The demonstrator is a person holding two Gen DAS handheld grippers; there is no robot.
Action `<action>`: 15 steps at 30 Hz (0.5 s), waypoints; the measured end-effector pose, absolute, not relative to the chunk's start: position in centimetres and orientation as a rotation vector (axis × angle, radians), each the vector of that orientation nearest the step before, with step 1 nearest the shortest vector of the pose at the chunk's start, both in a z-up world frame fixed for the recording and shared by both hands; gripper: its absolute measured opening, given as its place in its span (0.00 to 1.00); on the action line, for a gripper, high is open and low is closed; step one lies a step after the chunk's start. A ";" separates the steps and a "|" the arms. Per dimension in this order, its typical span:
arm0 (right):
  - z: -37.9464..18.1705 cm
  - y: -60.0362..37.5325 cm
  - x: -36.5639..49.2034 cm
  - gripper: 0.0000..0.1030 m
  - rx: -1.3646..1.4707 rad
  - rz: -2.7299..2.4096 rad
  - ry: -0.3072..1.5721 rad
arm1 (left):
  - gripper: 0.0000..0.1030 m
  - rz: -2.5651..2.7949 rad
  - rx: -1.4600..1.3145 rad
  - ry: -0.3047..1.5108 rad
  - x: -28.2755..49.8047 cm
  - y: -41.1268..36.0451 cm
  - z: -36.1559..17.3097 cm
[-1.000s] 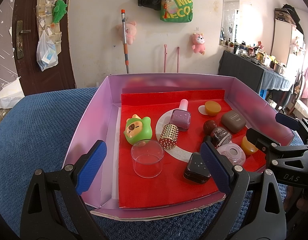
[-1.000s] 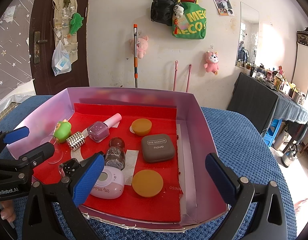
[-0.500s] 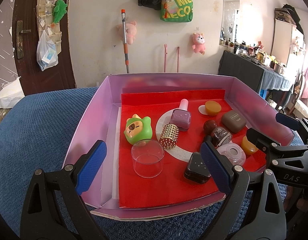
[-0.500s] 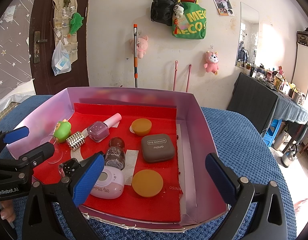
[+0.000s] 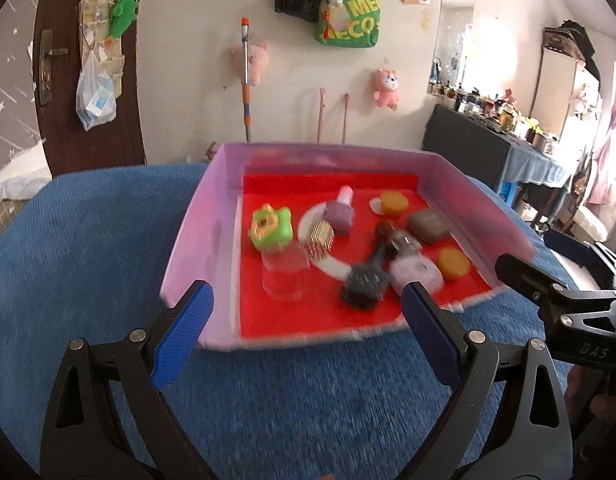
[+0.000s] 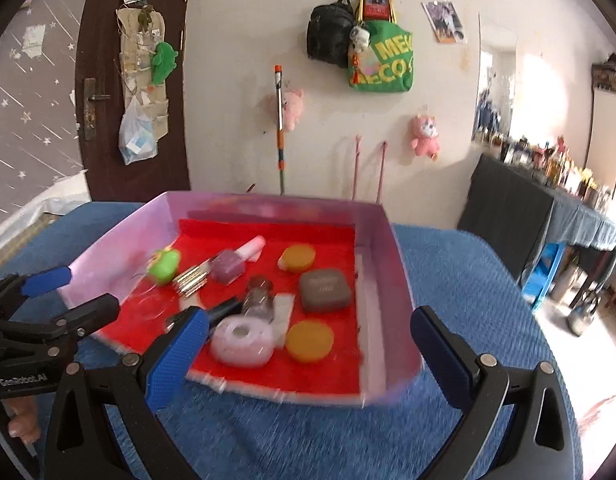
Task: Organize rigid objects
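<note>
Hovering over blue cover | left tongs [image 5: 303, 328] spread, empty | right tongs [image 6: 308, 354] spread, empty | pink tray [image 5: 195, 236] just ahead of both, untouched

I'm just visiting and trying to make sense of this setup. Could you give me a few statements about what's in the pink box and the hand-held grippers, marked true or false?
1. The pink box sits on a blue textured cover. True.
2. The left hand-held gripper is clamped on the clear cup. False: it is open and holds nothing.
3. The green toy lies inside the box. True.
4. The right hand-held gripper is open. True.
5. The grey case lies outside the box. False: it rests on the red lining inside.
</note>
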State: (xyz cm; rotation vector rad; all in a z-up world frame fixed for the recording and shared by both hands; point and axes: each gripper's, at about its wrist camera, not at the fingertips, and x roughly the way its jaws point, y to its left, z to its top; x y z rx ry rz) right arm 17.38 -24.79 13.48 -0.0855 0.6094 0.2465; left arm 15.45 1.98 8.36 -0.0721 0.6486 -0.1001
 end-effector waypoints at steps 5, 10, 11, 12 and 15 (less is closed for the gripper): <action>12.2 -25.4 15.0 1.00 -0.099 0.229 0.702 | 0.93 -0.075 -0.070 0.753 14.2 1.8 6.6; 9.1 -25.8 14.4 1.00 -0.078 0.229 0.859 | 0.93 -0.084 -0.092 0.888 14.1 1.3 4.0; 8.4 -25.8 14.3 1.00 -0.093 0.216 0.882 | 0.93 -0.082 -0.088 0.900 14.0 1.2 3.6; 8.1 -25.8 14.2 1.00 -0.102 0.209 0.890 | 0.93 -0.075 -0.082 0.915 14.0 1.1 3.3; 7.1 -25.8 14.2 1.00 -0.114 0.194 0.932 | 0.93 -0.057 -0.055 0.915 13.8 0.9 2.9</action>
